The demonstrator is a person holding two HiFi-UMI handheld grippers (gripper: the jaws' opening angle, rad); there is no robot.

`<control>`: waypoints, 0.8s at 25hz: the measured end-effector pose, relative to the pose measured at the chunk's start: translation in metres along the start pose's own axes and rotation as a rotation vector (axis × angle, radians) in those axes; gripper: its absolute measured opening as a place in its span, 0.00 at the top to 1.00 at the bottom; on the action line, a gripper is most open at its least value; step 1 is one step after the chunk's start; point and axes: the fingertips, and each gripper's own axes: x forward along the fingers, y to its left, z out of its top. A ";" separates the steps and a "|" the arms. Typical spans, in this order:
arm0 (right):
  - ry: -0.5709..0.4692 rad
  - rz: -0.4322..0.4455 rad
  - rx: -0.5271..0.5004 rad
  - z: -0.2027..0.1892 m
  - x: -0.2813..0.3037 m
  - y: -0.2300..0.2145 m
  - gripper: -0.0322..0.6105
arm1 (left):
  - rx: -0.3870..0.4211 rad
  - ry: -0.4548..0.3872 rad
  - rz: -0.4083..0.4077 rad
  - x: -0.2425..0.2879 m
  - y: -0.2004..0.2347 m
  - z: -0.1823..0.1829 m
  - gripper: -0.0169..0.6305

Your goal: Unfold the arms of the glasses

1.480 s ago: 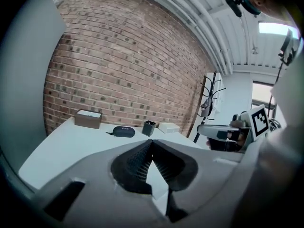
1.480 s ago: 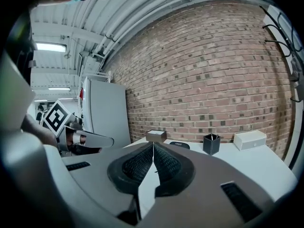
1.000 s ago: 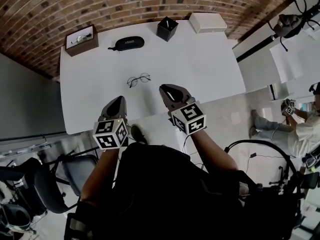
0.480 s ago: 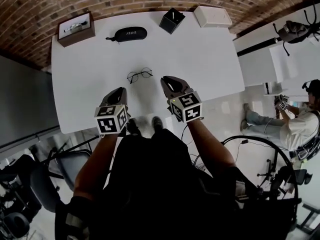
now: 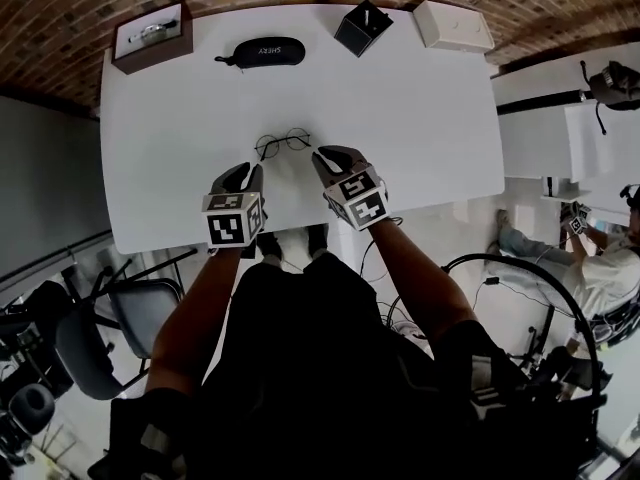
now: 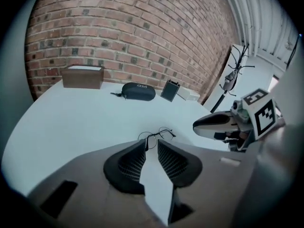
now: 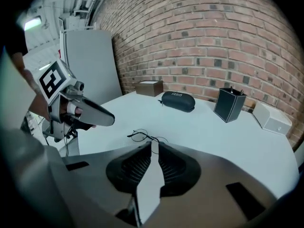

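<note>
Nearest you, both arms have come down and forward in the last second. The left gripper (image 5: 240,173) and right gripper (image 5: 335,156) now hang low over the near part of the white table (image 5: 420,108) instead of short of its edge.

In the left gripper view, the left gripper's (image 6: 151,144) jaws were together a moment ago and are opening now, with a clear gap and only bare tabletop showing through it. In the right gripper view, the right gripper (image 7: 154,145) shows a narrower slit between its tips, slightly apart, again with nothing in it. To me that means the approach is nearly over and you are getting ready to take hold, but no contact has been made and the unfolding has not begun.

The glasses (image 5: 279,144) lie flat on the table just past both sets of tips, roughly between them. They are a little right of the left gripper's line and a little left of the right gripper's. From either gripper the glasses (image 6: 156,134) sit just beyond the jaw tips, apart from them, and the wire of the glasses (image 7: 144,137) is too thin to show how the arms are folded.

Well beyond them, along the far edge, stand a brown box (image 5: 150,36), a dark glasses case (image 5: 266,51), a black box (image 5: 363,28) and a white box (image 5: 452,25), all untouched.
</note>
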 end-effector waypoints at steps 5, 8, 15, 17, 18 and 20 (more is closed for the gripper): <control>0.075 0.024 -0.018 -0.013 0.026 -0.007 0.93 | -0.016 0.065 0.013 0.029 0.006 -0.018 0.79; 0.089 0.023 -0.003 -0.023 0.042 -0.013 0.93 | -0.032 0.080 0.017 0.040 0.009 -0.022 0.79; 0.157 0.040 -0.054 -0.037 0.061 -0.015 0.93 | -0.010 0.113 0.030 0.053 0.016 -0.026 0.79; 0.172 0.041 -0.074 -0.038 0.064 -0.015 0.93 | -0.006 0.122 0.028 0.055 0.015 -0.029 0.79; 0.180 0.041 -0.082 -0.039 0.065 -0.015 0.93 | -0.005 0.125 0.027 0.056 0.015 -0.030 0.79; 0.200 0.047 -0.094 -0.041 0.069 -0.014 0.93 | -0.004 0.132 0.029 0.059 0.014 -0.033 0.79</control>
